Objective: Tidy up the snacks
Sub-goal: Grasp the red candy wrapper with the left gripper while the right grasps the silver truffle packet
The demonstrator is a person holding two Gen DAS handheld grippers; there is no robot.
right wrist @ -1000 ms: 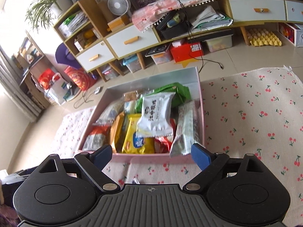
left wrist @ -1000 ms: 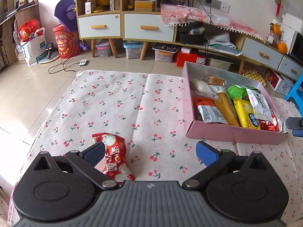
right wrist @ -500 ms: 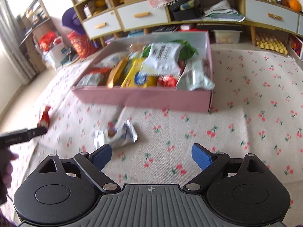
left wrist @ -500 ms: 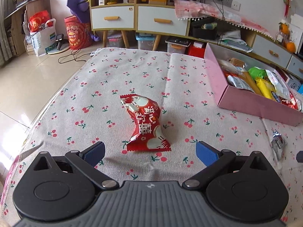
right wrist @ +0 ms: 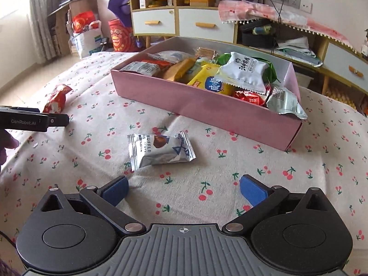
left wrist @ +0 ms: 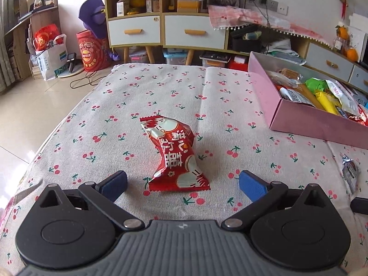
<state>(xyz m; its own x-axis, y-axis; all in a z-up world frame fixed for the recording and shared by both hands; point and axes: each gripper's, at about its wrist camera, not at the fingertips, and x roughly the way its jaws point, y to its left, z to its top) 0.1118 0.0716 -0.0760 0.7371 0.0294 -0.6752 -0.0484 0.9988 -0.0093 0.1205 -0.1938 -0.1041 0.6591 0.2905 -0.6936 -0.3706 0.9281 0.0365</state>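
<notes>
A red snack packet [left wrist: 174, 156] lies on the cherry-print cloth, just ahead of my open, empty left gripper [left wrist: 182, 184]; it also shows in the right wrist view [right wrist: 56, 99]. A silver truffle packet [right wrist: 161, 150] lies on the cloth ahead of my open, empty right gripper [right wrist: 182, 187]; it shows at the right edge of the left wrist view [left wrist: 350, 172]. A pink box [right wrist: 200, 105] full of snack packets stands beyond it, also in the left wrist view [left wrist: 303, 119]. The left gripper's side [right wrist: 34, 119] appears at the left of the right wrist view.
The cloth-covered table [left wrist: 161, 96] ends at its left edge above tiled floor [left wrist: 27, 115]. Cabinets with drawers [left wrist: 165, 32] and bags [left wrist: 50, 55] stand across the room behind the table.
Both grippers pulled back and lowered toward the cloth. The red packet is now centred between the left fingers. The right view left the box, and the silver packet came to lie ahead of its fingers.
</notes>
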